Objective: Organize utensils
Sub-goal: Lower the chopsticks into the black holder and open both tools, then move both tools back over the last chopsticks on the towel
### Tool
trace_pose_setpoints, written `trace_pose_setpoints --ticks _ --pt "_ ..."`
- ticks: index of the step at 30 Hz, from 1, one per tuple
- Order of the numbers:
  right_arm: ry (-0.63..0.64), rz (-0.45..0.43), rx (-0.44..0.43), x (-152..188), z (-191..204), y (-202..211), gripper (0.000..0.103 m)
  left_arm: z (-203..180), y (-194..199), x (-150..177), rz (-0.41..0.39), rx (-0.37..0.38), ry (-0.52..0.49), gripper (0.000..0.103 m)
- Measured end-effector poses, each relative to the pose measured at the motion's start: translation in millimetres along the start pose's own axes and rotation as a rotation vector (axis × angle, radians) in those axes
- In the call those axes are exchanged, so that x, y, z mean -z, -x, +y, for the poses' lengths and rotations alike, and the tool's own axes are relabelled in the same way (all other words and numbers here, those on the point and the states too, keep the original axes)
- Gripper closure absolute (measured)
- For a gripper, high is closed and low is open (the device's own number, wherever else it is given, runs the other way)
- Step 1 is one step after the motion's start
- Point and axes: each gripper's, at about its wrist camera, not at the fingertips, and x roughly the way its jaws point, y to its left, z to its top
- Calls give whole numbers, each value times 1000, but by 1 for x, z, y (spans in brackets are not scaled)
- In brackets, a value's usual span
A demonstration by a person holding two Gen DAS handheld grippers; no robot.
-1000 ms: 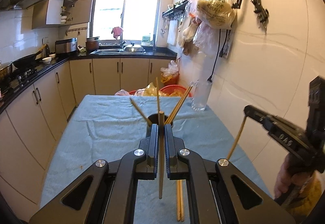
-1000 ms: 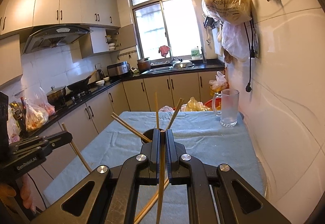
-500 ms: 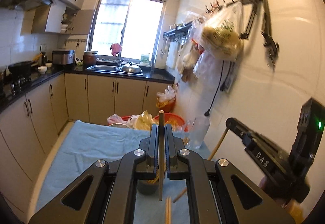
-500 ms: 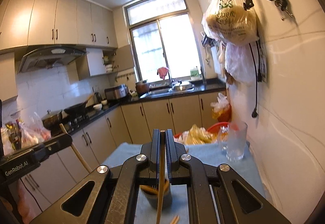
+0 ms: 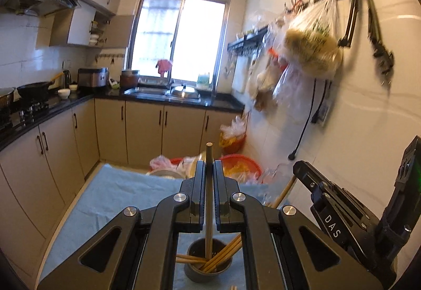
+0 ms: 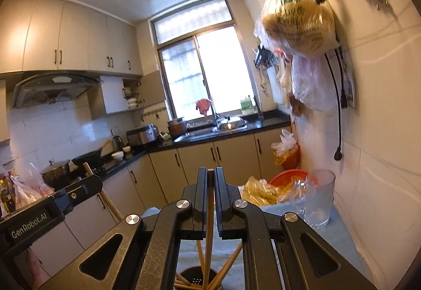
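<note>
Holder (image 6: 196, 280) cut off; chopstick (image 6: 209, 213) ends hidden.

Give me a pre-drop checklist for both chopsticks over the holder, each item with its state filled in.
1. Left gripper clamped on its chopstick: ok, jaws shut on it, stick upright.
2. Right gripper clamped on its chopstick: ok, jaws shut on it.
3. Left chopstick's lower end over the holder: ok, it points into the mouth.
4. Right chopstick's lower end over the holder: ok, it reaches the mouth in the right wrist view.
5. Room inside the holder: cannot tell; other chopsticks lean across it.
6. Glass mug clear of the grippers: ok, it stands off by the wall.
</note>
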Motion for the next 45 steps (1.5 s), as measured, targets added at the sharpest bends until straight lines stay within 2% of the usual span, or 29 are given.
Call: trace_pose_setpoints --ticks 6,11,13,15,18,19,24,31,39,43,45 --pt "-38 95 -10 24 -14 -22 97 4 -23 17 66 -17 -10 98" --pt "-41 138 -17 34 -19 -30 96 5 -23 19 65 -17 -2 96" --pt "-45 143 -18 35 -20 -32 96 6 -19 19 60 -19 -6 88" --pt "-47 147 -16 36 -20 -32 94 6 -10 18 36 -24 -4 69" --pt "-49 141 -22 34 -18 -27 80 6 11 17 -10 -33 2 57" --pt "-46 133 -22 32 -17 -24 76 6 18 16 -19 -34 1 56" --pt "-35 101 -22 22 -12 -3 74 10 60 15 -69 -60 -2 50" --pt "-29 70 -7 16 -5 39 63 21 118 30 -94 -98 35 41" --pt "15 94 6 34 3 83 55 28 150 75 -12 -110 36 35" --pt "0 134 26 57 -3 104 52 29 146 105 52 -157 10 34" --pt "-19 166 34 67 -7 109 52 32 141 120 108 -173 -1 34"
